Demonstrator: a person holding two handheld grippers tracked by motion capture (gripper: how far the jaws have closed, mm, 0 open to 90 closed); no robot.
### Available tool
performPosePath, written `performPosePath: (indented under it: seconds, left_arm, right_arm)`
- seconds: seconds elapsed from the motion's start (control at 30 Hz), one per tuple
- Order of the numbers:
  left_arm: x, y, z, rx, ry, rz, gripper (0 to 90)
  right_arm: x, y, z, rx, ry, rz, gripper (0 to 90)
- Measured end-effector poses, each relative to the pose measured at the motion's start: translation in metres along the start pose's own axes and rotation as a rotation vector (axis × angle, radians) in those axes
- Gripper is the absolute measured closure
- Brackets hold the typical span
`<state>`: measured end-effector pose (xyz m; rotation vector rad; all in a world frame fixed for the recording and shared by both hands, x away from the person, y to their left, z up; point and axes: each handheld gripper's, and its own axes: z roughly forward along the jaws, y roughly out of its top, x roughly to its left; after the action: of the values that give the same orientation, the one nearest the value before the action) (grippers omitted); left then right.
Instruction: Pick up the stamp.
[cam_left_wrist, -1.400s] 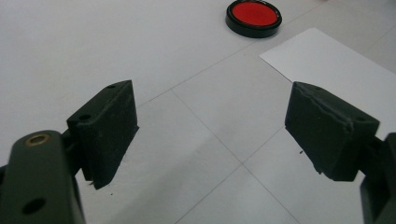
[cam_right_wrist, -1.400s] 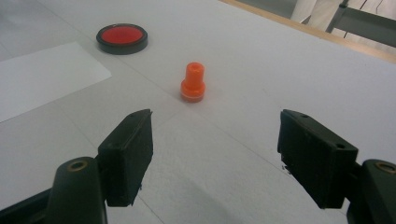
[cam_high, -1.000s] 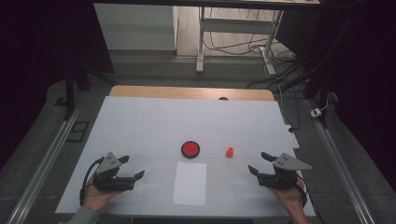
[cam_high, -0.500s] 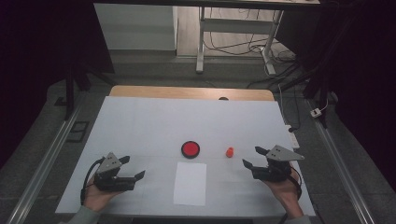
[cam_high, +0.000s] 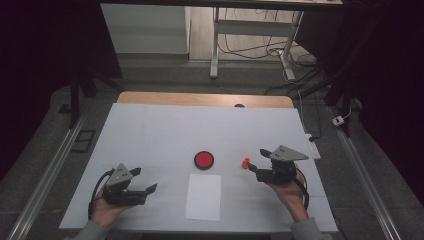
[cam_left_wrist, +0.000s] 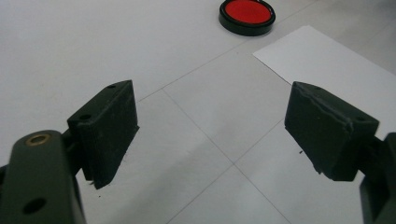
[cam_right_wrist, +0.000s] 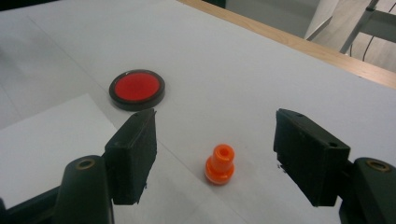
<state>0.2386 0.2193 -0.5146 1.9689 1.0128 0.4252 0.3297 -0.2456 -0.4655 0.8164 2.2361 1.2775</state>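
Observation:
A small orange peg (cam_high: 245, 163) (cam_right_wrist: 220, 164) stands upright on the white table cover. My right gripper (cam_high: 256, 165) (cam_right_wrist: 215, 156) is open, its jaws on either side of the peg without touching it. A round red disc in a black rim (cam_high: 204, 160) (cam_right_wrist: 137, 89) (cam_left_wrist: 247, 16) lies left of the peg. A white paper sheet (cam_high: 203, 196) (cam_left_wrist: 336, 70) lies near the front edge. My left gripper (cam_high: 144, 182) (cam_left_wrist: 210, 133) rests open at the front left, nothing between its jaws.
The white cover (cam_high: 165, 135) spans a wooden table whose far edge (cam_high: 205, 100) shows bare wood. Metal rails (cam_high: 47, 172) run along both sides. Desk legs and cables (cam_high: 260, 50) stand on the floor beyond.
My right gripper has moved forward and left, up to the orange peg, which now sits between its open jaws. The left gripper has stayed put.

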Motion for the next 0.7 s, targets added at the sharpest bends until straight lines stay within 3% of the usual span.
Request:
performPosePath:
  seconds: [0.07,0.2,0.33,0.7]
  left_arm:
    - [0.0,0.0,0.0,0.0,0.003,0.0,17.4]
    - [0.001,0.0,0.001,0.004,0.007,-0.002,17.4]
    - [0.001,-0.001,0.002,0.007,0.008,0.0,17.4]
    - [0.002,-0.001,0.002,0.004,0.004,-0.005,17.4]
  right_arm:
    - [0.0,-0.002,0.006,-0.002,0.009,0.018,30.1]
    - [0.001,-0.005,0.018,0.036,0.021,0.005,30.3]
    - [0.001,-0.007,0.029,0.063,0.015,-0.005,30.8]
    - [-0.005,-0.014,0.046,0.111,-0.025,0.027,37.9]
